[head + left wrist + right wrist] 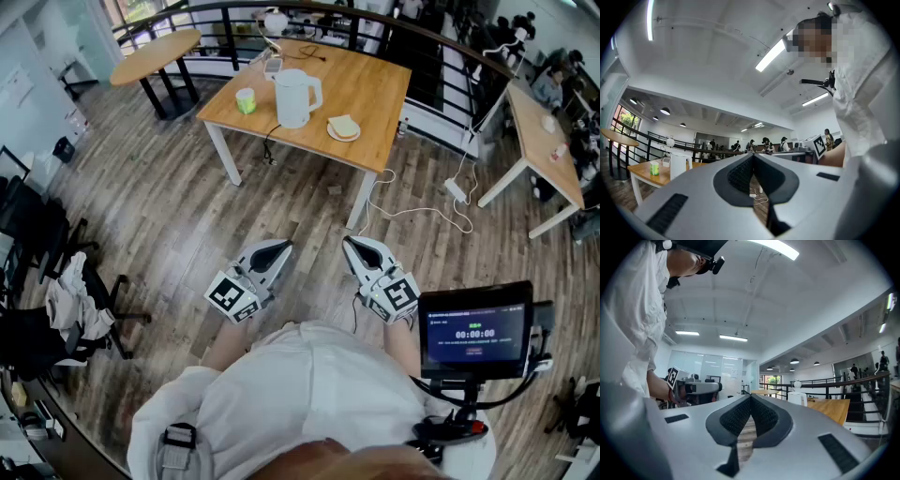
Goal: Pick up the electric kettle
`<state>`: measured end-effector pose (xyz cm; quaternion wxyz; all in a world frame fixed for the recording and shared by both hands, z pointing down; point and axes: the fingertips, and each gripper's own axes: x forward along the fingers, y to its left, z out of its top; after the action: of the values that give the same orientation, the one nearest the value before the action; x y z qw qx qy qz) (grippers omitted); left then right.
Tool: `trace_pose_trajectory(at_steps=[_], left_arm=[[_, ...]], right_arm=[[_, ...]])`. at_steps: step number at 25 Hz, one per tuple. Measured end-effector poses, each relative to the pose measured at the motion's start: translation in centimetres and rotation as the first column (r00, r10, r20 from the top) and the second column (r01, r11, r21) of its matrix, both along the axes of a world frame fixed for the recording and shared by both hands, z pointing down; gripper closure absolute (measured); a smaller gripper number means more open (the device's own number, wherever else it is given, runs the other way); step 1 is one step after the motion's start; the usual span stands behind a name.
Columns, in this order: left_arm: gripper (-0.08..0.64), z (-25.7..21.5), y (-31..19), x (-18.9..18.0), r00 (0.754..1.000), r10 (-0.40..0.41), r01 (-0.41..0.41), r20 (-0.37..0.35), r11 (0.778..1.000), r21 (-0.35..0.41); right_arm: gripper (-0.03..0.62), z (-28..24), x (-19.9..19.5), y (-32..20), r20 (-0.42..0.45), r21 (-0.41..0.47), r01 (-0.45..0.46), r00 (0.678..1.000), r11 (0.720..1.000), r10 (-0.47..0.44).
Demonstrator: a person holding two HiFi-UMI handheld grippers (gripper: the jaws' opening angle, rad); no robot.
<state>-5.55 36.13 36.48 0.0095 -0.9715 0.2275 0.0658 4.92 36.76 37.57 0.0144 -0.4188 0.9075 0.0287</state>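
Electric kettle (295, 97), white with its handle turned to the right in the head view, is standing upright near the middle of the wooden counter (375, 89), well apart from me across a stretch of plank floor (309, 202). A green cup (246, 100) is sitting just to its left, and a plate (343, 129) carrying what looks like a slice of bread is lying just to its right, neither one touching it. A dark cable (271, 141) is hanging over the counter's near edge below the kettle. I am holding the left gripper (280, 247) and the right gripper (351, 243) side by side low in front of my body, both pointing toward the counter and both far short of it. In the left gripper view my fingers (737, 176) are pressing together at their tips with nothing between them, and the kettle is showing small at the left, beside the cup. In the right gripper view the fingers (764, 416) are likewise pressing flat against each other, empty, with the kettle showing small to the right of them. A white cord (417, 211) is trailing over the floor beside the counter's right leg to a power strip (456, 189). A small screen (476, 330) on a stand is glowing at my right, and a round table (155, 44) is standing beyond the counter's far left corner.
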Motion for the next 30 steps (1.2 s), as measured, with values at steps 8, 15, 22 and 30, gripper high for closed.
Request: trace_pose_trajectory(at_steps=[8,15,22,30], left_arm=[[0.552,0.0,-0.6,-0.2,1.0,-0.009,0.009,-0.001,1.0,0.002],[0.552,-0.2,-0.4,-0.4,1.0,-0.008,0.008,0.001,1.0,0.001],[0.552,-0.1,-0.8,0.0,1.0,-0.008,0.008,0.002,1.0,-0.006],[0.552,0.2,-1.5,-1.0,1.0,-0.016,0.016,0.002,1.0,0.0]], right_arm=[[0.584,0.4,-0.6,-0.5,-0.024,0.004,0.006,1.0,1.0,-0.006],[0.584,0.3,-0.5,-0.6,-0.012,-0.013,-0.001,1.0,1.0,0.001],[0.584,0.4,-0.4,-1.2,-0.006,-0.012,0.008,1.0,1.0,-0.009],[0.584,0.4,-1.1,-2.0,0.004,0.001,0.019,1.0,1.0,-0.019]])
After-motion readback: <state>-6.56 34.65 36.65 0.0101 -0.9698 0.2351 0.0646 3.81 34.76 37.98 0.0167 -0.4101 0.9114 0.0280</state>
